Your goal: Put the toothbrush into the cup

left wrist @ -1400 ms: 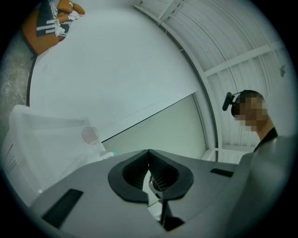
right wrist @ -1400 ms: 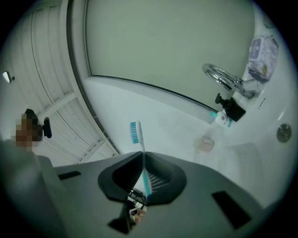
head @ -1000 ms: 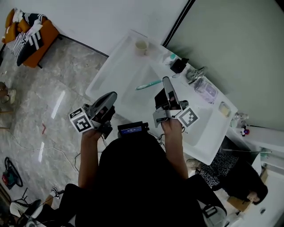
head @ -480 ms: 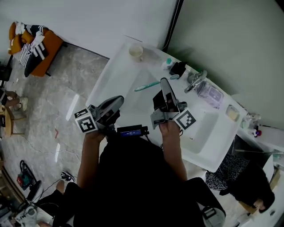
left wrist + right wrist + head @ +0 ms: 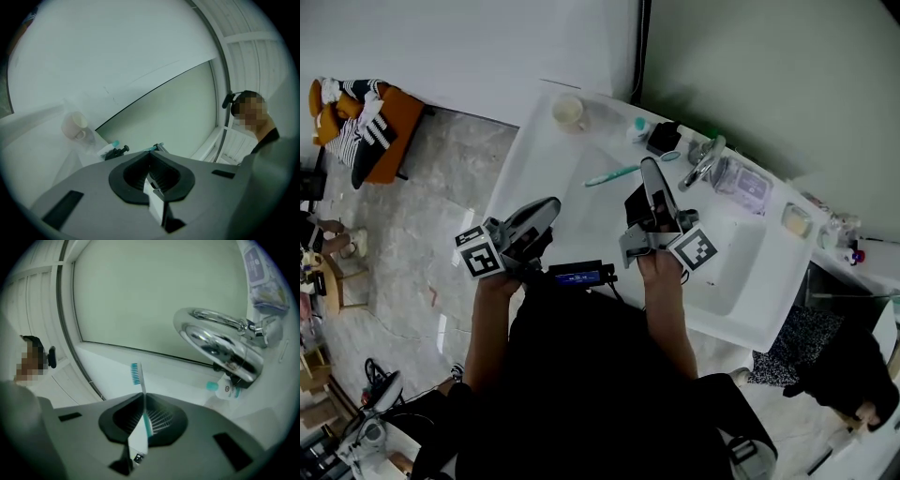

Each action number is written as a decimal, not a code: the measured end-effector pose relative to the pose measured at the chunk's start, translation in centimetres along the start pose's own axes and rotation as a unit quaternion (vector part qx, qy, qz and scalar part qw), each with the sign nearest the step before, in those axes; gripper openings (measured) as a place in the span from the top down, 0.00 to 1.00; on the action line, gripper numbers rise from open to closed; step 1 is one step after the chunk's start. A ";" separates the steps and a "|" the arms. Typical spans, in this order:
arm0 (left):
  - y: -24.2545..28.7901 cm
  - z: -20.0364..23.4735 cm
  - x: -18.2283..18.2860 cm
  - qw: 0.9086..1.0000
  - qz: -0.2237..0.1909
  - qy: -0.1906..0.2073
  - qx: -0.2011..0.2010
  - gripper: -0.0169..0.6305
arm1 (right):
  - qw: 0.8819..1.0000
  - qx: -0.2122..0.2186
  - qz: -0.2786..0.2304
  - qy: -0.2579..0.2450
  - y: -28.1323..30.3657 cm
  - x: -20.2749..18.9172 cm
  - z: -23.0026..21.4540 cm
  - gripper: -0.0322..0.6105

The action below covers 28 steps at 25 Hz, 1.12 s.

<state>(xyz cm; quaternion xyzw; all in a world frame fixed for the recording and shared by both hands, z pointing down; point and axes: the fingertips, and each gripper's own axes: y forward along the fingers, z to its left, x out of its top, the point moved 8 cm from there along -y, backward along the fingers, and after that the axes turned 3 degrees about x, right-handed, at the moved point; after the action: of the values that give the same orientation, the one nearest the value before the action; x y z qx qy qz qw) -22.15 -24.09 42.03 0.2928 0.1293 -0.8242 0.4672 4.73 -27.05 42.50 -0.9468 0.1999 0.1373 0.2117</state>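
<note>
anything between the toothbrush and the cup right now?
No. The head view shows only bare white vanity top between the cup and the toothbrush, which is clamped in the right gripper.

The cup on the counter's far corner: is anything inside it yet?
Nothing sticks out of the cup; its pale inside looks empty, though the bottom is too small to make out. The toothbrush is clamped in the right tongs.

Grey marbled floor (image 5: 412, 244), glossy with glare. Orange chair (image 5: 394, 141) heaped with striped cloth (image 5: 358, 141), far left. White wall (image 5: 469, 47) beside pale green panel (image 5: 769, 75).
</note>
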 end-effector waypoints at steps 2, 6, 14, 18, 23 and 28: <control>0.0 0.7 0.4 1.000 0.006 -0.006 -0.009 0.96 | 1.000 -0.005 -0.007 -0.008 0.2 -0.1 0.2 0.91; -0.3 2.5 1.8 0.999 0.012 -0.018 -0.038 0.96 | 0.999 -0.024 -0.013 -0.034 1.1 -1.2 0.9 0.91; 0.2 4.8 2.6 0.995 0.012 -0.045 -0.087 0.96 | 0.994 -0.066 -0.017 -0.089 1.7 -1.7 1.6 0.91; -0.6 5.7 3.7 0.993 0.008 -0.058 -0.106 0.96 | 0.990 -0.083 -0.016 -0.110 3.3 -2.8 2.3 0.91; -2.4 9.1 6.8 0.988 0.003 -0.076 -0.132 0.96 | 0.983 -0.110 -0.013 -0.144 7.5 -5.5 2.1 0.91; -1.8 9.6 7.2 0.984 0.007 -0.090 -0.154 0.96 | 0.977 -0.126 -0.025 -0.168 8.7 -5.0 2.5 0.91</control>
<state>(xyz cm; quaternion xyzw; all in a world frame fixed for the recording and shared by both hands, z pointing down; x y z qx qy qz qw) -29.94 -32.83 45.27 0.1434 0.2101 -0.8142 0.5219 -3.95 -31.46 39.02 -0.9340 0.1185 0.3131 0.1250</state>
